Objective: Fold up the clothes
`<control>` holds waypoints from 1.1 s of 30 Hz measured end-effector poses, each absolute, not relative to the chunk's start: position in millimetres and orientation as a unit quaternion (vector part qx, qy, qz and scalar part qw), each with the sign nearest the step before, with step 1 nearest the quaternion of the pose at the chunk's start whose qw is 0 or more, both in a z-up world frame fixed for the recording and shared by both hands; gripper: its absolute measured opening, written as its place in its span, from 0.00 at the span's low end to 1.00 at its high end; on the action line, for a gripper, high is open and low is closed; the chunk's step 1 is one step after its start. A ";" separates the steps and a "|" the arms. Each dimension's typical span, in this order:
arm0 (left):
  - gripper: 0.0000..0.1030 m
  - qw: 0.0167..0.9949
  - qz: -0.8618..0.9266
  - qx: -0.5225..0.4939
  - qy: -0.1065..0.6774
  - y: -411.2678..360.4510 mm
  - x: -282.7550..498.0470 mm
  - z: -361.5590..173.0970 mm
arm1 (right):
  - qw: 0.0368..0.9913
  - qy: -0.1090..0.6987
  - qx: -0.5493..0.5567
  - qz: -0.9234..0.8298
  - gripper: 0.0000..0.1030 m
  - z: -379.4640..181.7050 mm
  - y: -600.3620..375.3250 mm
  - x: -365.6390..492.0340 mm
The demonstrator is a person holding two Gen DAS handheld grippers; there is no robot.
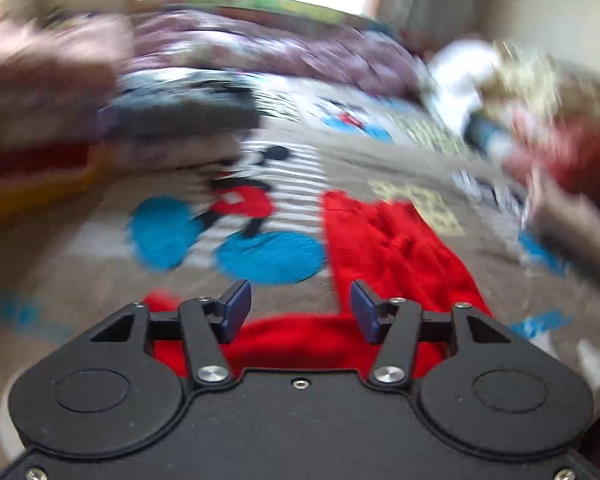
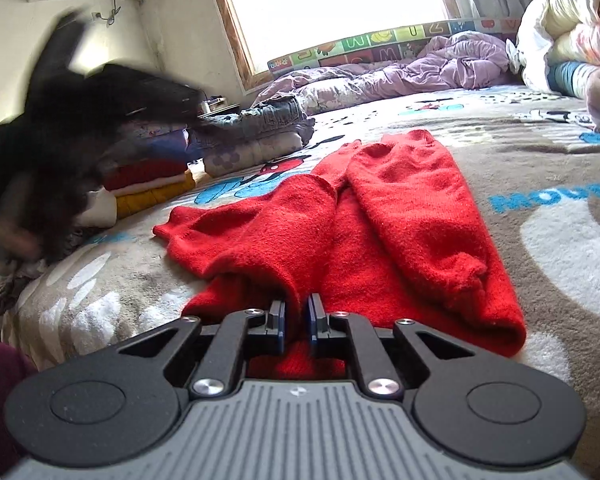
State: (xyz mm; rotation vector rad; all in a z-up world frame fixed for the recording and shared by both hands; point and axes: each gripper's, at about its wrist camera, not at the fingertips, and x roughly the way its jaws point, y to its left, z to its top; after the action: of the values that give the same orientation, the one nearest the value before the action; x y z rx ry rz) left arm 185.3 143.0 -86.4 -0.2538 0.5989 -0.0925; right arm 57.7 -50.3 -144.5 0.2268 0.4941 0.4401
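Note:
A red knitted garment [image 2: 400, 208] lies spread on the cartoon-print blanket [image 2: 540, 152], its two long tubes running away from me. My right gripper [image 2: 297, 314] is shut on the near edge, with red cloth pinched between the blue pads. In the blurred left wrist view the same red garment [image 1: 388, 248] lies below and ahead of my left gripper [image 1: 302, 306]. That gripper is open, with nothing between its blue pads [image 1: 238, 304]. A dark blurred shape [image 2: 80, 112] with a hand under it fills the left of the right wrist view.
A stack of folded clothes [image 2: 152, 184] sits at the left of the bed and shows again as the blurred stack [image 1: 60, 152]. A purple quilt [image 2: 420, 64] lies crumpled under the window. Piled bedding [image 2: 560, 20] stands at the far right.

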 end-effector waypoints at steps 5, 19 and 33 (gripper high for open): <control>0.53 0.930 -0.008 -0.233 0.285 183.6 146.4 -114.1 | 0.942 0.241 0.097 0.211 0.13 -140.0 -48.3 54.0; 0.43 0.889 -0.010 -0.357 0.287 206.7 183.0 -161.6 | 0.954 0.228 0.039 0.188 0.14 -136.7 -41.0 44.1; 0.05 0.956 -0.058 -0.190 0.216 153.7 202.8 -110.3 | 0.957 0.216 0.011 0.194 0.17 -136.3 -39.1 40.1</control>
State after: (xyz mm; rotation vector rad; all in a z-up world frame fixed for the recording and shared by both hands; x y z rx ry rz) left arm 202.8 153.7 -110.3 -0.3850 0.4392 -0.1170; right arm 40.1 -39.1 -136.3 0.0215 0.4375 0.3944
